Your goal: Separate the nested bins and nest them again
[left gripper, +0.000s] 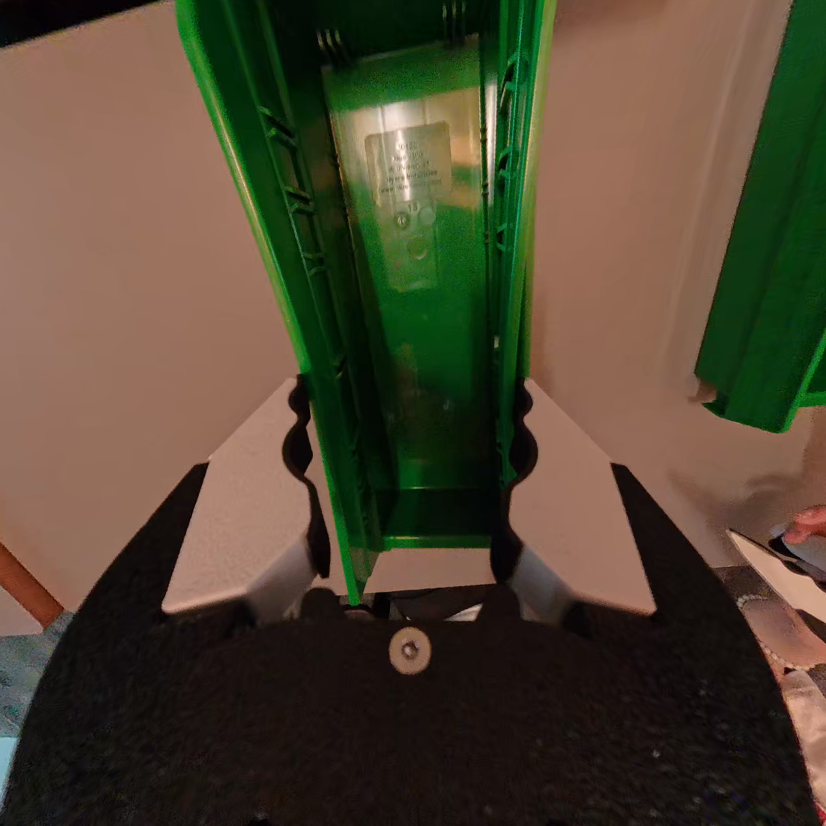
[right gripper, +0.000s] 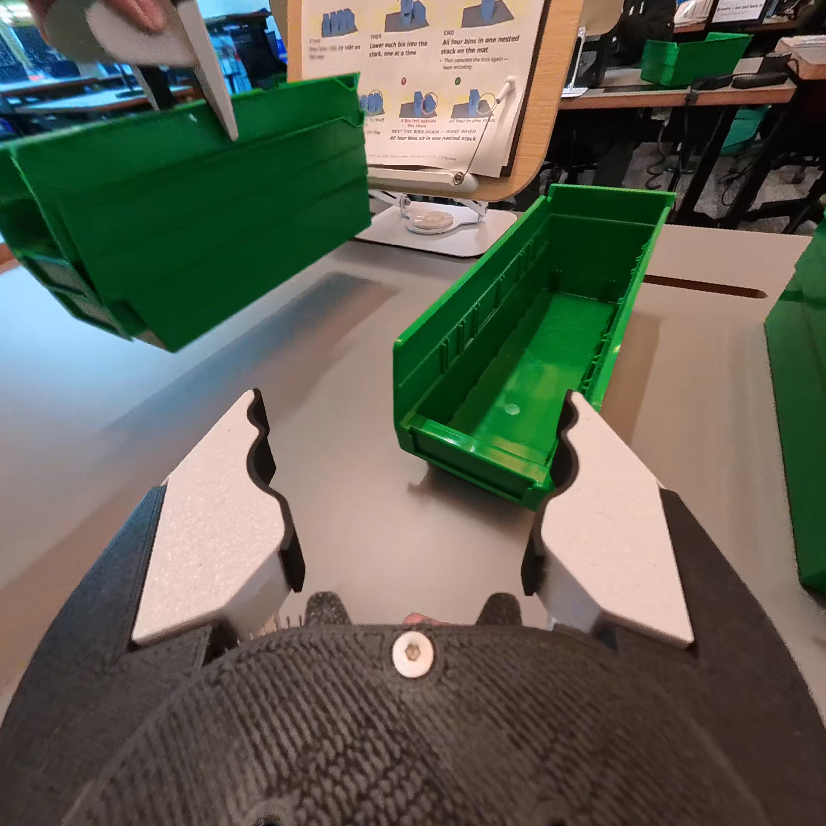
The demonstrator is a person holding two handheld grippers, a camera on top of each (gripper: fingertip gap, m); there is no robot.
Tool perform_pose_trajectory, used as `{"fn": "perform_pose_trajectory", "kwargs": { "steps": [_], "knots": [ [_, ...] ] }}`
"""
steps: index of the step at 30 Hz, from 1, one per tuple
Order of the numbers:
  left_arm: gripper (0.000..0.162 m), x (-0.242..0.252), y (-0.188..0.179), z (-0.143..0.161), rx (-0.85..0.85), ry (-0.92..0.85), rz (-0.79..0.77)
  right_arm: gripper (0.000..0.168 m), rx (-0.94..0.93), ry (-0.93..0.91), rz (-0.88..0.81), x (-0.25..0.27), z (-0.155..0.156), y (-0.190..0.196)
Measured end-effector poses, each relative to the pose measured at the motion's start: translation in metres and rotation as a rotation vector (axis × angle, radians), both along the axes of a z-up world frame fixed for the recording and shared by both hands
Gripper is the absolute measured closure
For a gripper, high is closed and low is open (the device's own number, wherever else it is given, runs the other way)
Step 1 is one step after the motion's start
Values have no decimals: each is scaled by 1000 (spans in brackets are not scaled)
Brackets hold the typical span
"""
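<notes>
My left gripper (left gripper: 409, 384) is shut across the width of a stack of nested green bins (left gripper: 415, 268), one finger outside each long wall, and I look down into the top bin. In the right wrist view this stack (right gripper: 201, 214) hangs tilted above the grey table (right gripper: 134, 424) at the left, with a left finger (right gripper: 214, 89) on its rim. A single empty green bin (right gripper: 527, 357) stands on the table; it also shows in the left wrist view (left gripper: 769, 268). My right gripper (right gripper: 413, 395) is open and empty, just in front of that bin's near end.
Another green bin (right gripper: 800, 424) stands at the table's right edge. An instruction sheet on a stand (right gripper: 429, 89) is at the back of the table. A slot (right gripper: 706, 290) is cut in the tabletop. A further green bin (right gripper: 688, 58) sits on a far bench.
</notes>
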State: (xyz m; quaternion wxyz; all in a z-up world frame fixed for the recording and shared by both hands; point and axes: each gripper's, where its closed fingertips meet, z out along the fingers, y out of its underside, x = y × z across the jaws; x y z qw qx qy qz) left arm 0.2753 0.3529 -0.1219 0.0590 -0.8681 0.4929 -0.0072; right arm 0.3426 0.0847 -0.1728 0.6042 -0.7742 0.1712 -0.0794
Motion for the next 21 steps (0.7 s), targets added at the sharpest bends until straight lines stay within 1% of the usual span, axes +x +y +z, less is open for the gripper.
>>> {"fn": "perform_pose_trajectory", "kwargs": {
  "steps": [3,7,8,11,16,20,21],
  "knots": [
    [72,1,0,-8,-16,0,1,41,-10,-16,-1,-1,1,-2],
    [72,10,1,6,-10,-50,9,42,-7,-13,-16,4,1,-5],
    [72,11,1,5,-7,-56,10,42,-3,-7,-17,5,1,-5],
    [73,1,-5,-6,-33,27,-15,42,-2,6,-10,4,-1,-3],
    [75,9,3,14,20,-14,-25,42,-33,-25,8,-2,-3,0],
    [76,-3,2,-1,-4,44,-21,42,-25,-17,12,-3,-2,1],
    [76,-4,4,0,-5,48,-22,42,-25,-15,16,-4,-2,1]
  ]
}}
